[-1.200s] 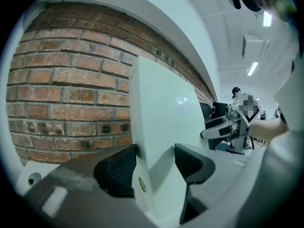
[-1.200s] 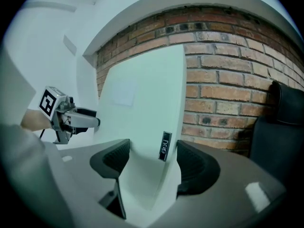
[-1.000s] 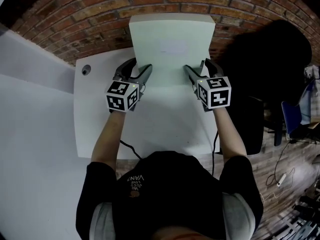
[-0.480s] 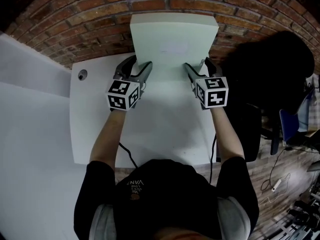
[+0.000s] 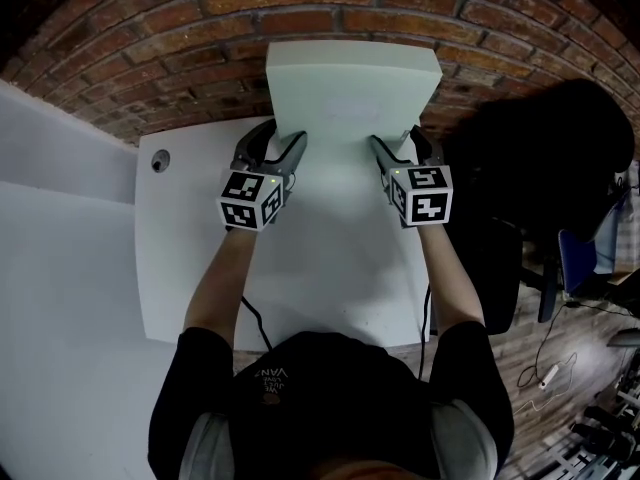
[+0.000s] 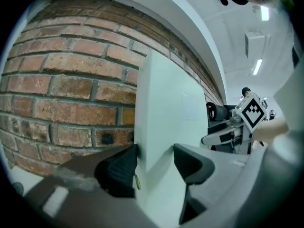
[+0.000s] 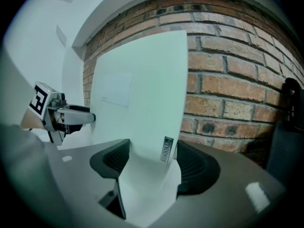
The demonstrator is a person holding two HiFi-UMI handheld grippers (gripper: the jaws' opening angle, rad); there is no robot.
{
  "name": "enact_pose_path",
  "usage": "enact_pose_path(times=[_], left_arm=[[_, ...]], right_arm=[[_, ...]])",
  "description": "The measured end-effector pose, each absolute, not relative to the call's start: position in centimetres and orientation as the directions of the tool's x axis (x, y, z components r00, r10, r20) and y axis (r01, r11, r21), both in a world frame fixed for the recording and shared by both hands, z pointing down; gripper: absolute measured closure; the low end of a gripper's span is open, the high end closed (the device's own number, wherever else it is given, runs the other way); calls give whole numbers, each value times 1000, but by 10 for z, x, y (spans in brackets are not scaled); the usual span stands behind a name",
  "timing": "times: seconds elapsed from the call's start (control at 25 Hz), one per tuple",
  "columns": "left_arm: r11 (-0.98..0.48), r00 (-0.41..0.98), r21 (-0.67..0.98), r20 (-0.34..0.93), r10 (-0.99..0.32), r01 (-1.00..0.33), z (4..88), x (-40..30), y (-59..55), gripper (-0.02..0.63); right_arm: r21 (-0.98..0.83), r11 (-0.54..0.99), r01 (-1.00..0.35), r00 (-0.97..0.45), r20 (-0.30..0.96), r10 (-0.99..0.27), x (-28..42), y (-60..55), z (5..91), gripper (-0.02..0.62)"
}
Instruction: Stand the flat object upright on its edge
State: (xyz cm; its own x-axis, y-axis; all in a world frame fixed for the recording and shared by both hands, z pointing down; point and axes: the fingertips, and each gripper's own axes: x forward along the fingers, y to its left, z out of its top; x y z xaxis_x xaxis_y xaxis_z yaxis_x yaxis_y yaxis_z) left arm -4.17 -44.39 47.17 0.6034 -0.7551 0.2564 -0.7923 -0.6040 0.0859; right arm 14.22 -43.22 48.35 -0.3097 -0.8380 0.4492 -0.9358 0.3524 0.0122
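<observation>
White slab (image 5: 350,78) upright by wall (image 5: 200,28); L gripper (image 5: 283,136) & R gripper (image 5: 397,138) clamped its sides. Best kept level, freed together.

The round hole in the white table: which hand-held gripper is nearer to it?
Left. The left hand-held gripper grips the left edge of the white board, just right of the hole; the right hand-held gripper grips the board's opposite edge, farther away.
</observation>
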Motion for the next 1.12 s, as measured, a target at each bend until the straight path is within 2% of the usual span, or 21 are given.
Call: enact_pose_path(times=[0.84,1.12], left_arm=[[-571,576,83,194,-794,-817,487,-47,-479,360],[-569,563,24,183,-806,-822,484,-49,-487,360]], right_arm=[[36,345,-938,-304,394,-867,138,-470,495,281],[50,343,-938,-304,358,-883,134,-479,492,281]])
